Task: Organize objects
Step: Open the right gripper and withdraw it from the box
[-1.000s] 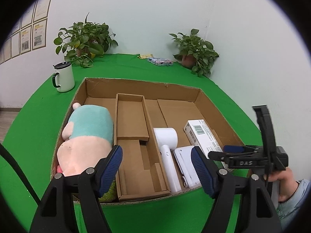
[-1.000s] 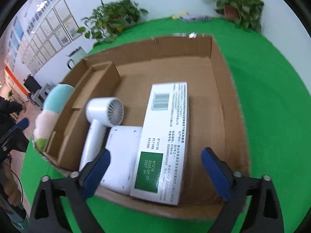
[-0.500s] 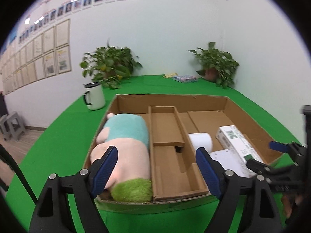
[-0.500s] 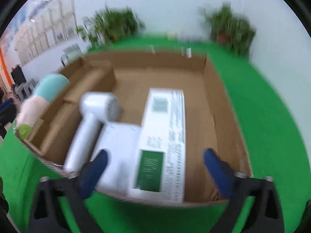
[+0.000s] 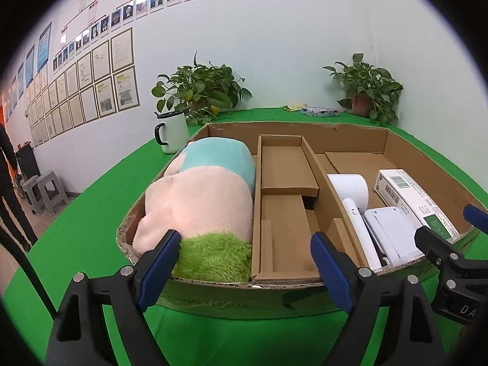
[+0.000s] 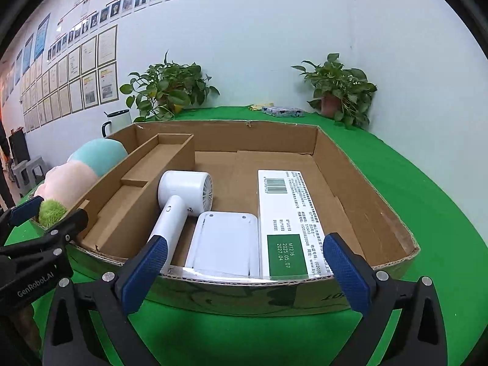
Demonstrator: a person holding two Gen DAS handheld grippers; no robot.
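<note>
A cardboard box (image 5: pixel 213 299) lies on the green table. Its left bay holds a pink, teal and green plush toy (image 5: pixel 207 201), and a cardboard insert (image 5: pixel 286 183) fills the middle. On the right lie a white hair dryer (image 6: pixel 186 195), a flat white device (image 6: pixel 225 241) and a white and green carton (image 6: pixel 283 213). My left gripper (image 5: pixel 247 262) hovers before the near wall, level with the plush and insert; its jaws are opening with nothing between them. My right gripper (image 6: pixel 247 270) stands wide open before the device and carton, holding nothing.
A white mug (image 5: pixel 170 132) stands left of the box. Two potted plants (image 5: pixel 201 91) (image 5: pixel 366 88) and a small patterned pack (image 5: pixel 318 111) sit along the back wall. Grey stools (image 5: pixel 45 189) and a person's legs (image 5: pixel 9 183) are on the floor, far left.
Both cameras have dropped from looking down into the box to a lower, more level view in front of its near wall. Both pairs of jaws stand wider than before.
</note>
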